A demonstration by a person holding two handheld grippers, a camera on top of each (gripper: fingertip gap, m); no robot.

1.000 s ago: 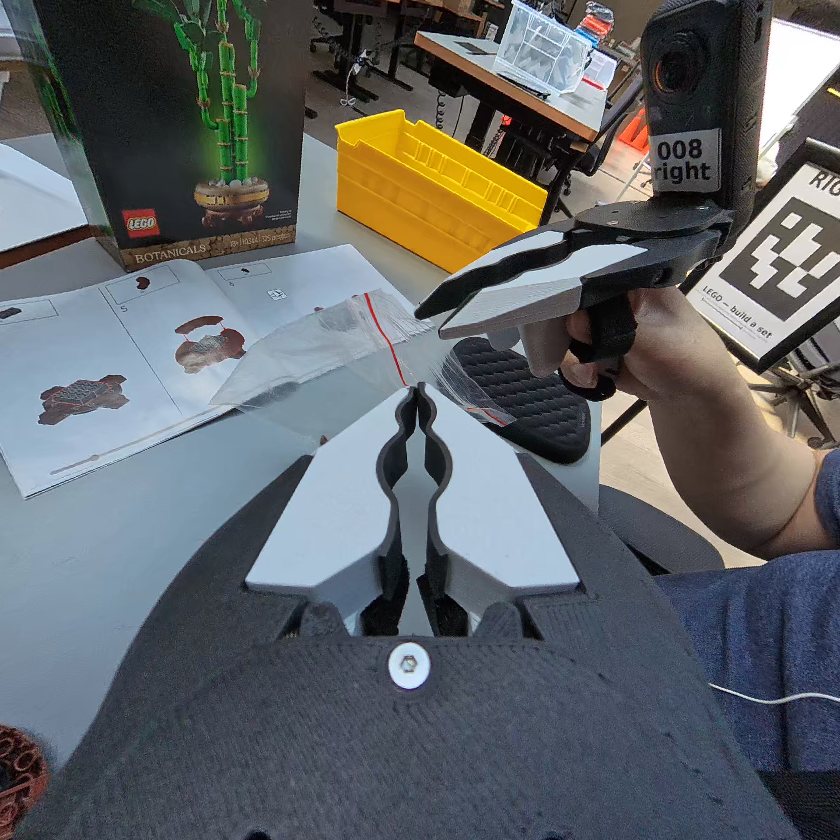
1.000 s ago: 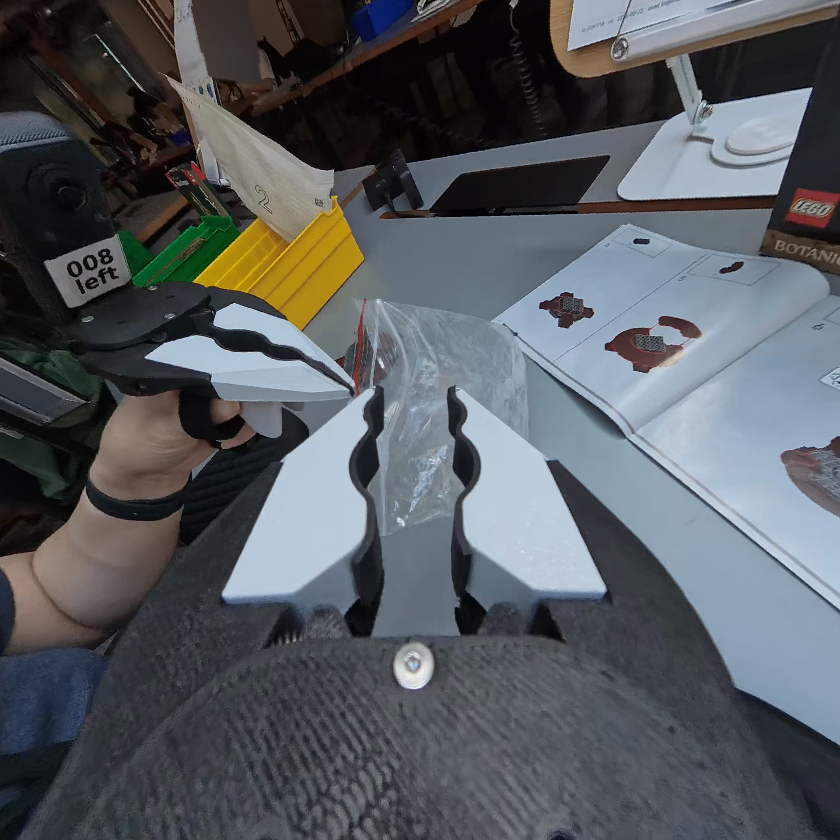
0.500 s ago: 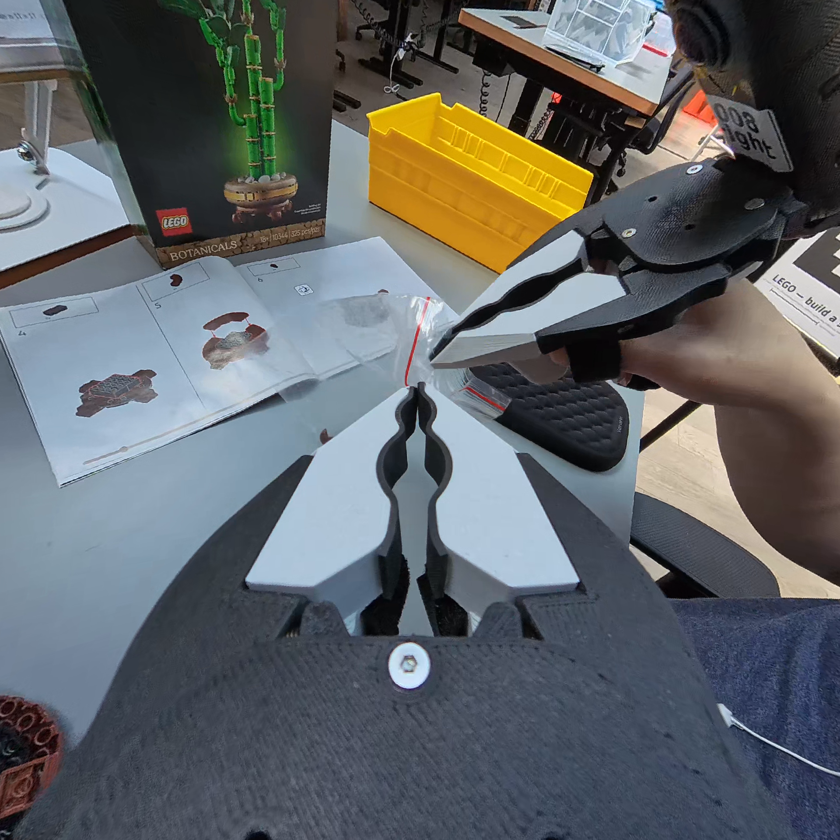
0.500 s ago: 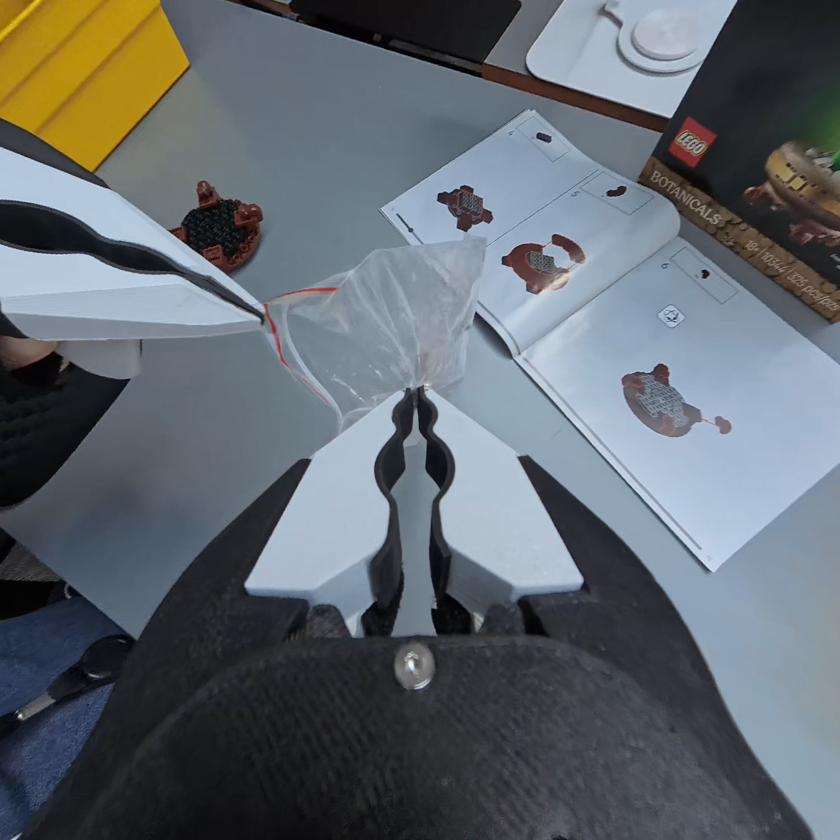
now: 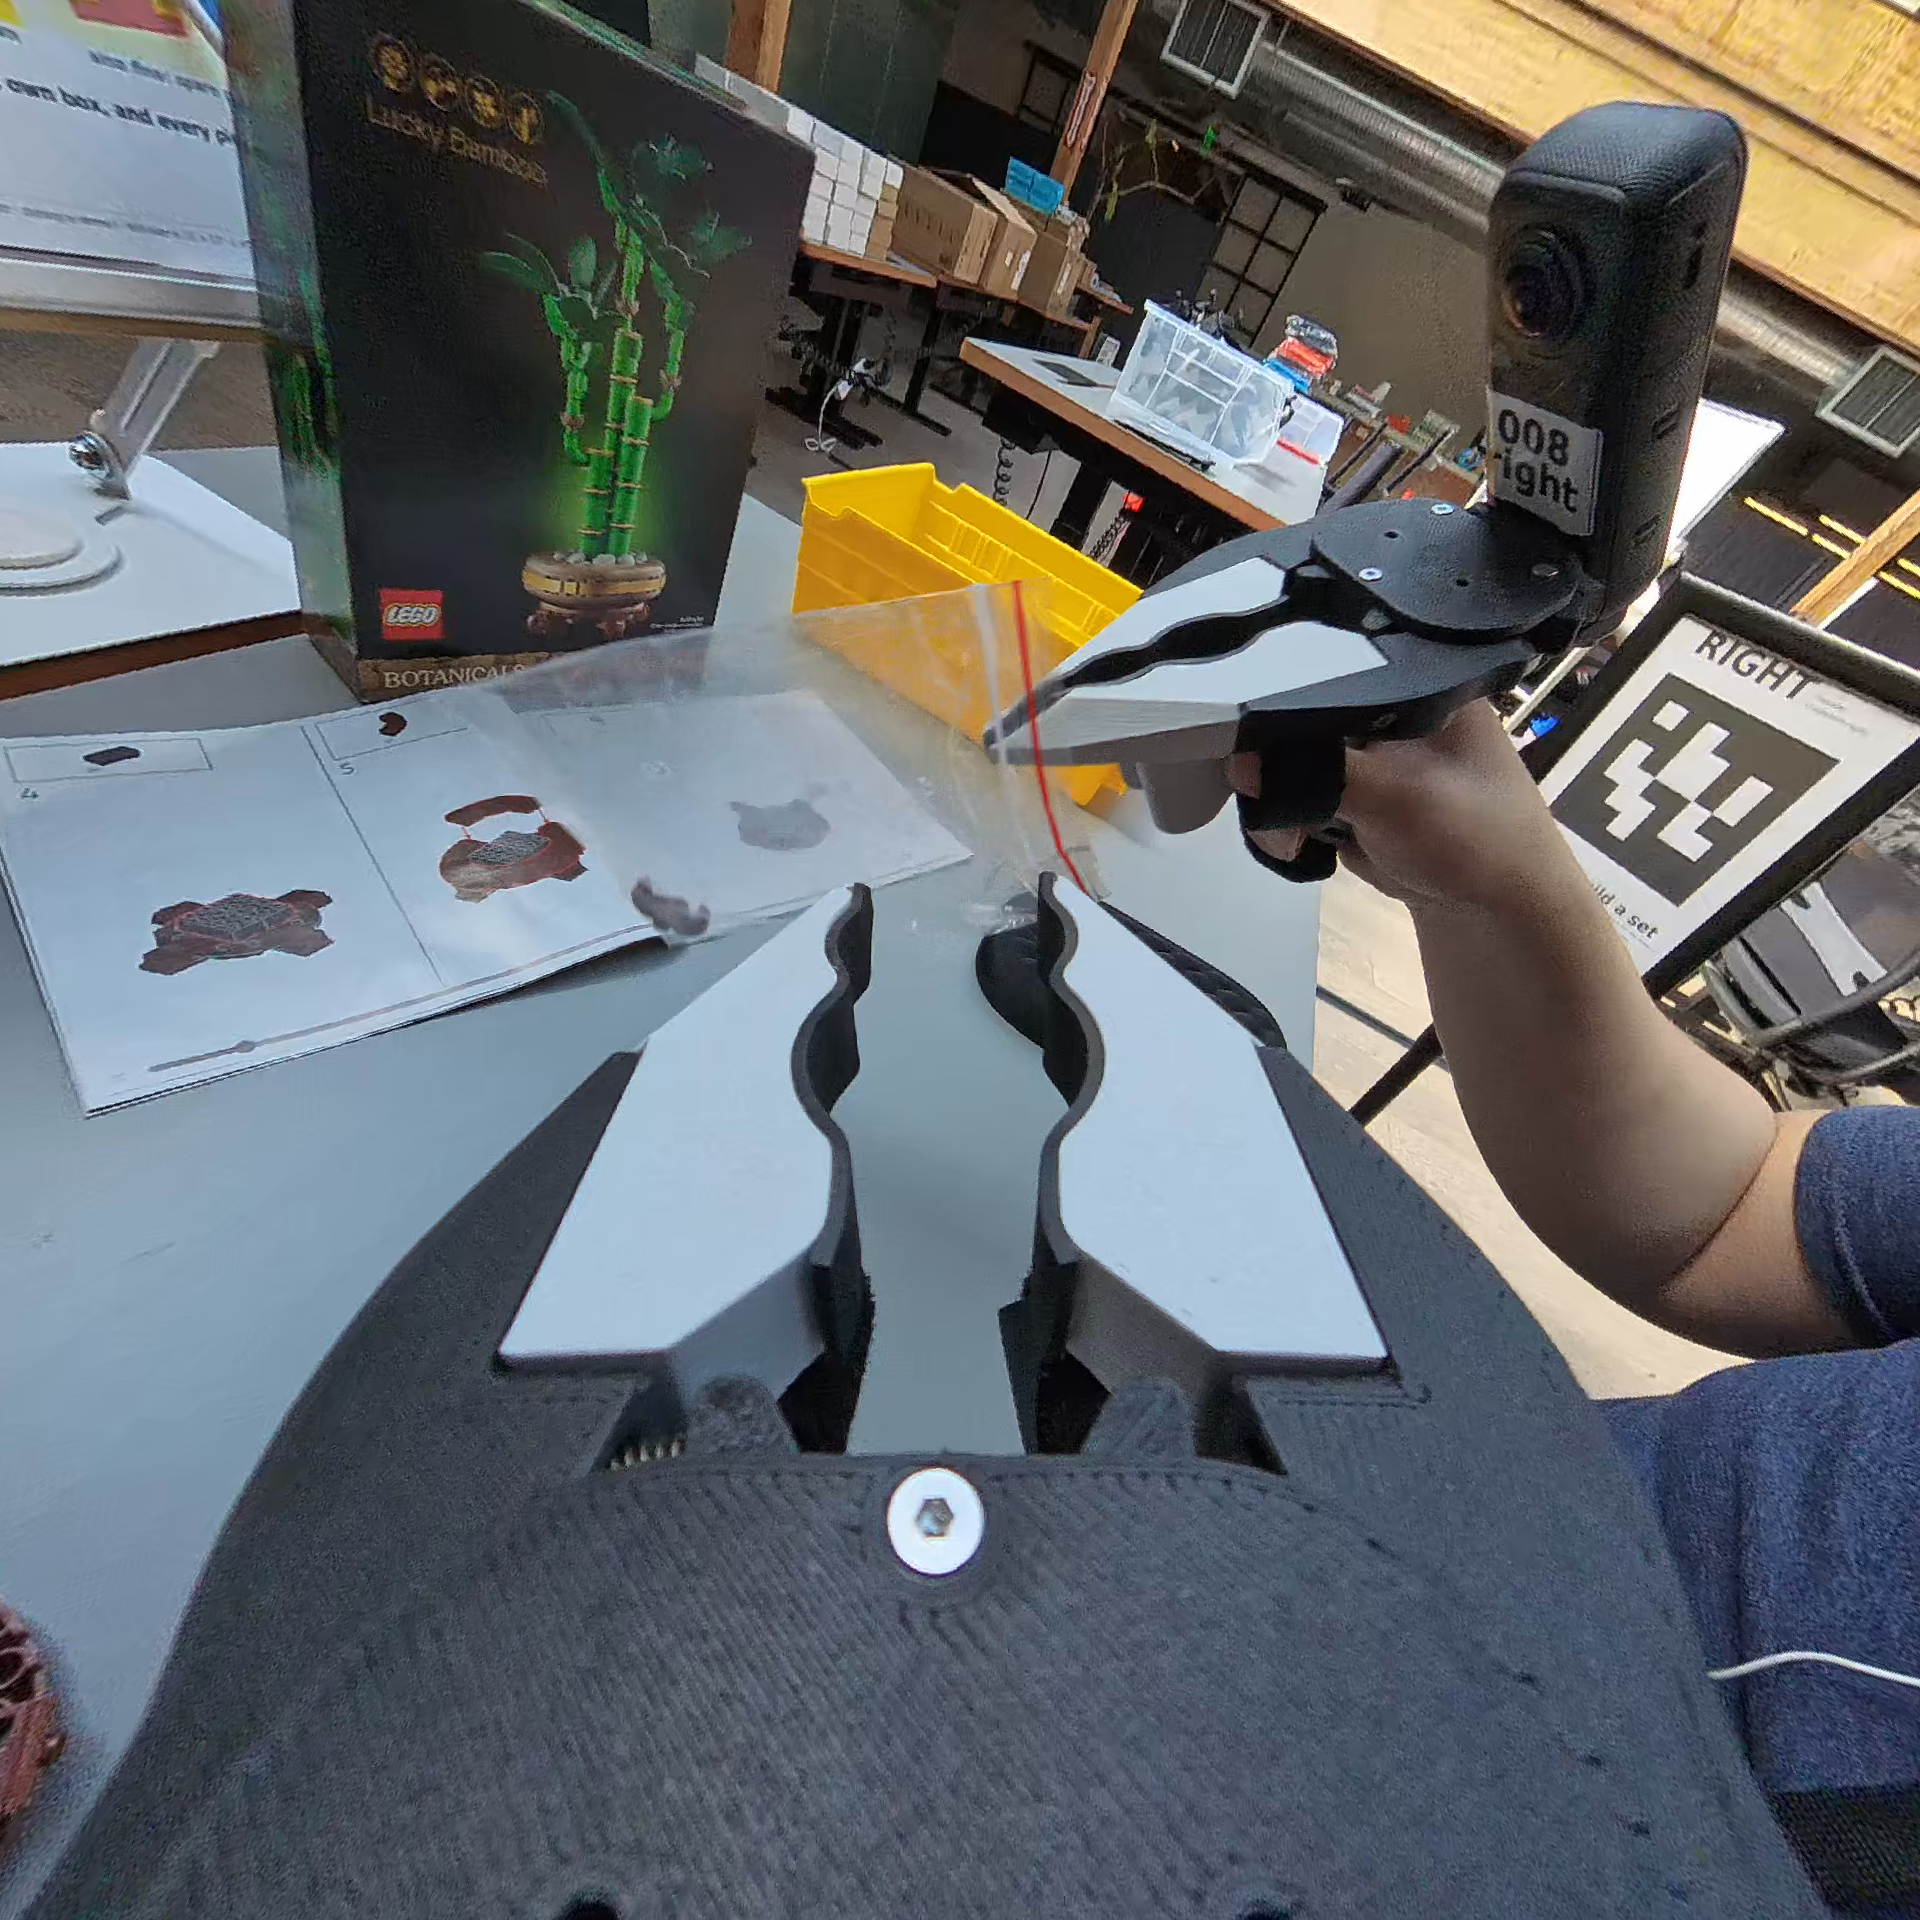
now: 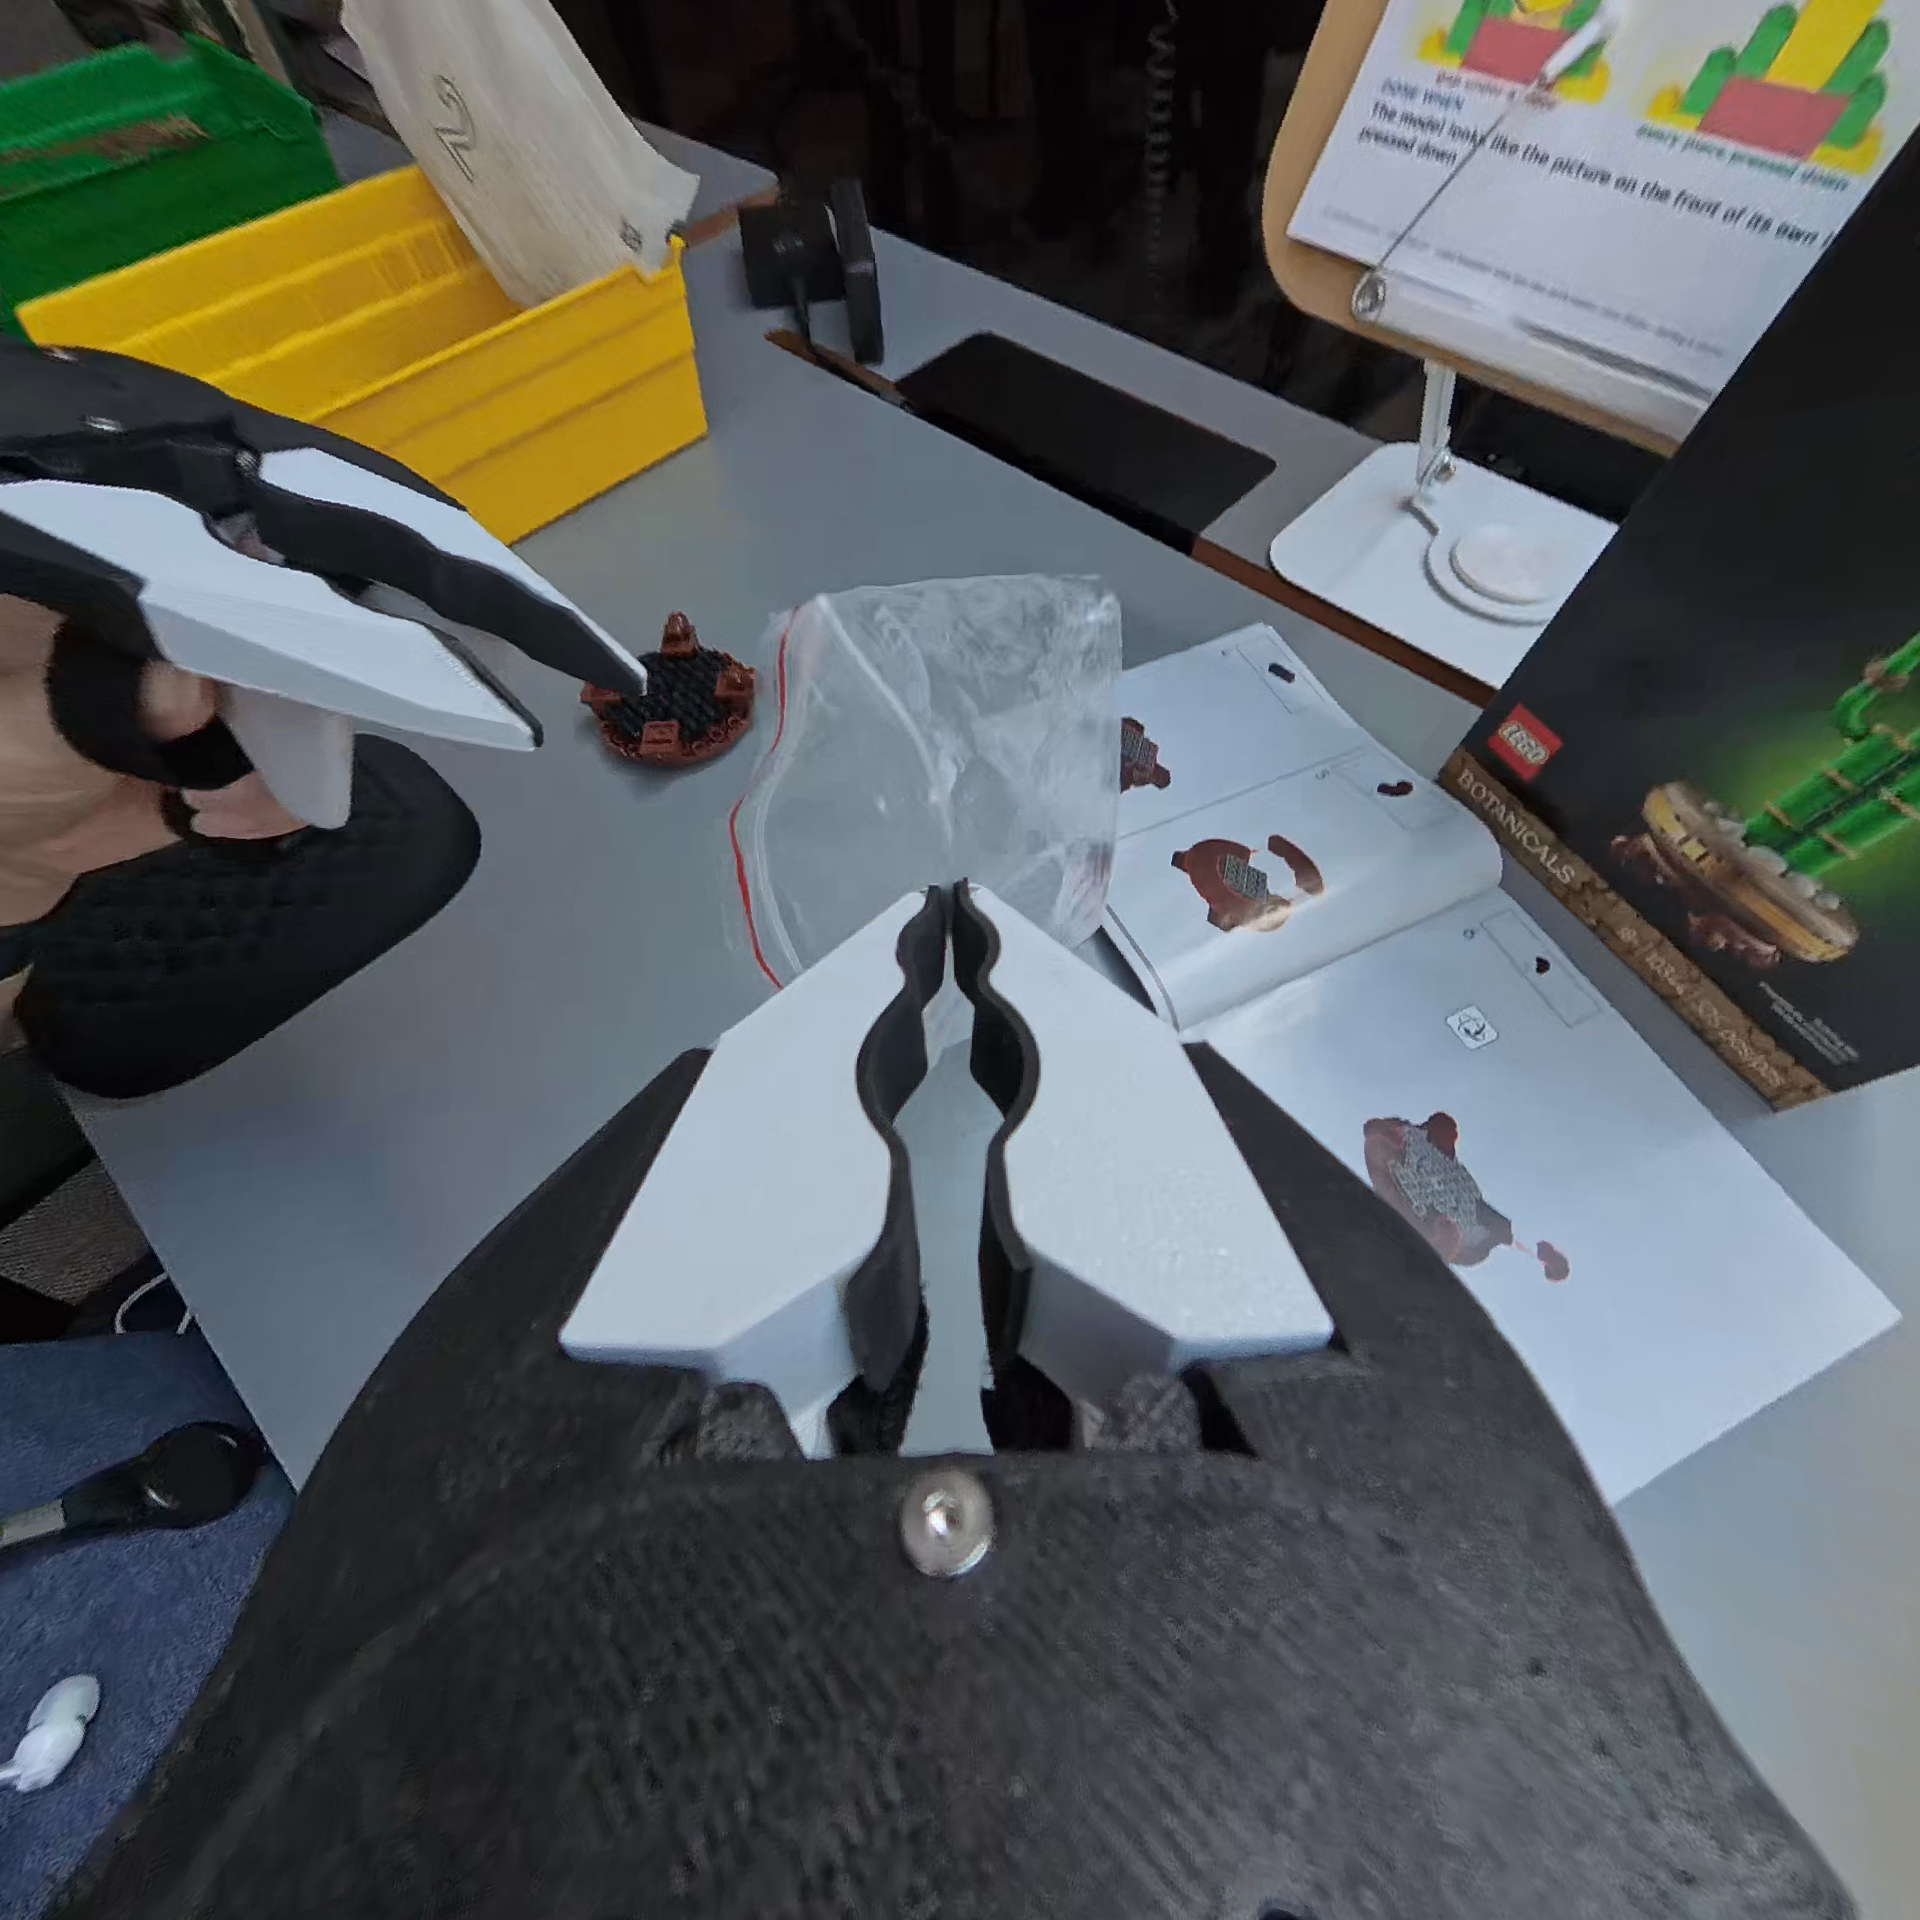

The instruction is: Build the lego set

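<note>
Right hand-held gripper [image 6: 951,899] pinched shut on clear plastic bag [image 6: 951,717], lifted above grey tabletop [image 6: 582,894]. Left hand-held gripper [image 5: 948,902] spread, holding nothing. Brown round lego base [image 6: 670,707] on tabletop beside bag; open instruction booklet [image 6: 1455,1122] and set box [image 5: 499,343] beyond.

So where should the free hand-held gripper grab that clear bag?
Pinch the loose lip by the red strip, coming from the left. The right hand-held gripper already clamps the plastic bag, which hangs limp, so only a thin edge suits the open left hand-held gripper.
</note>
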